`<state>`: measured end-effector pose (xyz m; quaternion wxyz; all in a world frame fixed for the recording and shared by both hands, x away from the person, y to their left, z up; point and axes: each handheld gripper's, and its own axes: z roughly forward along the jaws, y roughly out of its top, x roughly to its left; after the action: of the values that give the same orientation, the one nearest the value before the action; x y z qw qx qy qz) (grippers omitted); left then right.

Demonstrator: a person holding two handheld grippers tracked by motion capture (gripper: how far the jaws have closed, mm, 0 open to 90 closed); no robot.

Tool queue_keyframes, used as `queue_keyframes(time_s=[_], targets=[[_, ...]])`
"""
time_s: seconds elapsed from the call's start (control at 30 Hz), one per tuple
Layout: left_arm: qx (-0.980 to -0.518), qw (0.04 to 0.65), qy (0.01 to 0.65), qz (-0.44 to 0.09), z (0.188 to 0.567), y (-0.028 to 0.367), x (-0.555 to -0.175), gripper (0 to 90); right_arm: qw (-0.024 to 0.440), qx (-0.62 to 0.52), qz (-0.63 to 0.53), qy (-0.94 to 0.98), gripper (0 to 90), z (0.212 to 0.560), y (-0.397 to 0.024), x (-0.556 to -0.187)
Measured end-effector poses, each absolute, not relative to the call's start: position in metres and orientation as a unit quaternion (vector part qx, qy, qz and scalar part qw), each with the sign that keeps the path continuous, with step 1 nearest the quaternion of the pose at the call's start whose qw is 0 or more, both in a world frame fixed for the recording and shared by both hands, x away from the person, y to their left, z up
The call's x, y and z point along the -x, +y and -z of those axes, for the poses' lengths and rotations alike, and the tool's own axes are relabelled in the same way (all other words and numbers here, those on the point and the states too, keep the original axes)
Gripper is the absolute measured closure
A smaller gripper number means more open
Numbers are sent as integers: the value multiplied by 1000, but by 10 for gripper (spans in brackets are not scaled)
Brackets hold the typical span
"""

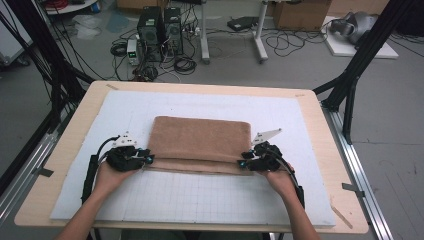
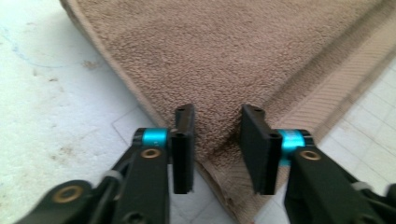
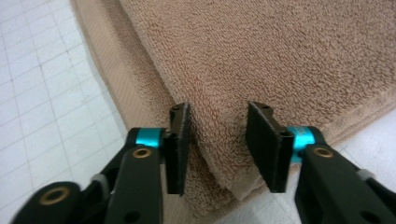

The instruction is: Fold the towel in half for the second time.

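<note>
While apart, jaws astride towel [image 2: 243, 51] corners

No lettering, label, brand mark, number or sign is legible in any of my views. The white mat [image 1: 200, 195] under my grippers carries a printed grid of thin lines, lower centre of the high view, without figures. The equipment on the floor, upper left of the frame, is too small and blurred to read.
</note>
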<state>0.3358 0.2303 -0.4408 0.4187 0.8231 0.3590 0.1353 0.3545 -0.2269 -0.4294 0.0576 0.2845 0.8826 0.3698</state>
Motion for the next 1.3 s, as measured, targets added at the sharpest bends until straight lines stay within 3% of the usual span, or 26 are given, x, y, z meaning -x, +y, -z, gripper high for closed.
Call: queue_keyframes(time_s=[0.17,0.3,0.7,0.93,1.0,1.17,1.3], targets=[[-823,417,358,-144,440,231,-335,851,69,-276,-358,889,754,429,-226,-354],[-820,421,355,-154,436,233,-332,868,63,-272,-370,886,837,427,-229,-355],[-806,459,333,-169,412,240,-301,874,67,-237,-413,877,846,398,-240,-330],[-822,431,335,-162,433,235,-290,873,47,-238,-388,889,845,419,-240,-320],[-830,418,336,-150,441,233,-290,853,39,-245,-381,891,834,430,-239,-321],[-820,441,336,-142,431,234,-290,643,31,-250,-413,875,675,424,-242,-320],[-808,457,342,-147,423,233,-295,643,27,-249,-446,859,651,413,-243,-320]])
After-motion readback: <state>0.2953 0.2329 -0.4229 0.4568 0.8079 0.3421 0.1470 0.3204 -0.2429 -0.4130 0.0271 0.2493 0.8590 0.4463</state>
